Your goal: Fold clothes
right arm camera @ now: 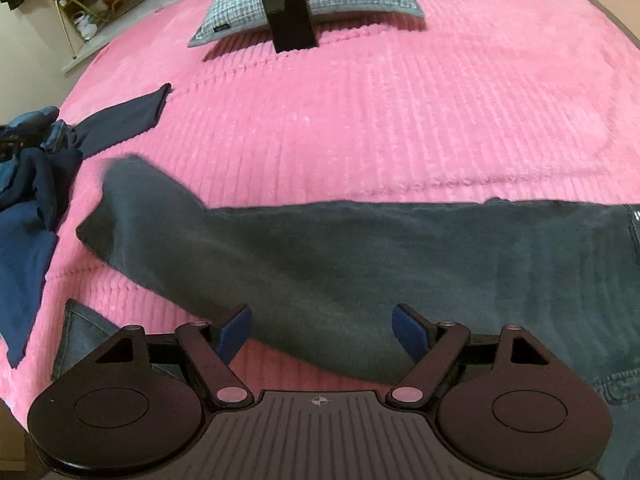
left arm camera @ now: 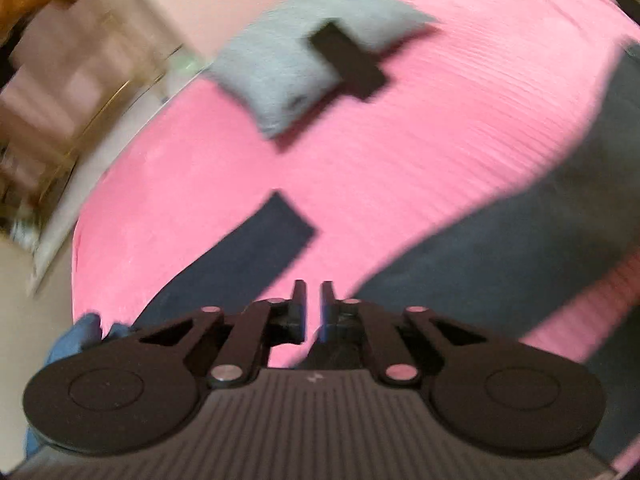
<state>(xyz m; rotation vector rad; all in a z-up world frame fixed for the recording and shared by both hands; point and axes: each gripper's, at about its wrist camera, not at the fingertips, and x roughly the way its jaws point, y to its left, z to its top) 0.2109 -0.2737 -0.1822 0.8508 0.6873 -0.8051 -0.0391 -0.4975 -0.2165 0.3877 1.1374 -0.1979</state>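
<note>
A dark grey garment (right arm camera: 360,272) lies stretched across the pink bedspread (right arm camera: 400,120); its left end looks blurred. My right gripper (right arm camera: 322,330) hovers over its near edge, blue pads wide apart, with nothing pressed between them. A navy garment (right arm camera: 24,248) lies crumpled at the left, one sleeve (right arm camera: 128,120) pointing up the bed. In the blurred left wrist view my left gripper (left arm camera: 313,296) has only a narrow gap between its fingers, and I see no cloth in it. The navy sleeve (left arm camera: 256,248) lies just ahead of it and the grey garment (left arm camera: 500,272) to its right.
A grey checked pillow (right arm camera: 304,0) lies at the far end of the bed, with a flat black object (right arm camera: 288,12) leaning on it. Blue denim (right arm camera: 80,332) shows at the near left. Beyond the bed's left edge is floor and a gold-framed rack (right arm camera: 80,0).
</note>
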